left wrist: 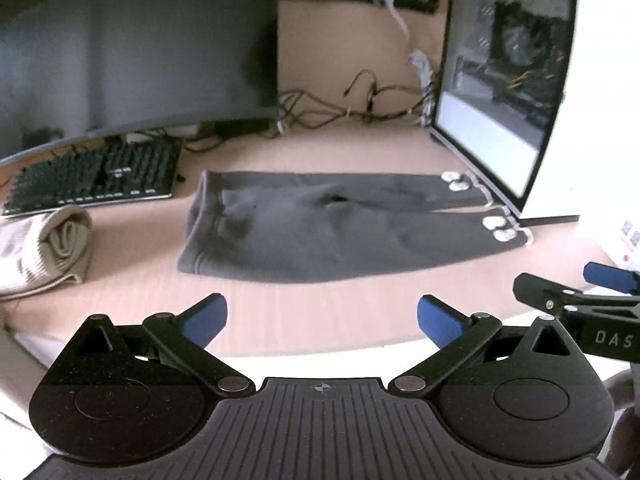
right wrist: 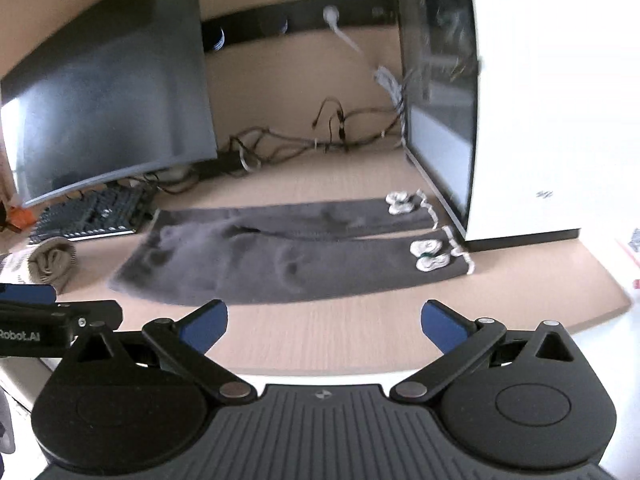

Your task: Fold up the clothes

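Observation:
Dark grey trousers [left wrist: 320, 236] lie flat across the wooden desk [left wrist: 320, 320], waistband to the left and leg cuffs with white flower patches [left wrist: 498, 229] to the right. The same trousers [right wrist: 280, 264] fill the middle of the right wrist view. My left gripper [left wrist: 322, 318] hovers open over the desk's near edge, short of the trousers, nothing between its blue pads. My right gripper [right wrist: 324, 322] is open too, just in front of the trousers' near hem. Each gripper shows at the side of the other's view.
A rolled beige knit garment [left wrist: 44, 248] lies at the left. Behind stand a curved monitor [left wrist: 136, 48], a black keyboard [left wrist: 96, 176], tangled cables [left wrist: 352, 108] and a white computer case [left wrist: 560, 92] with a glass side, close to the trouser cuffs.

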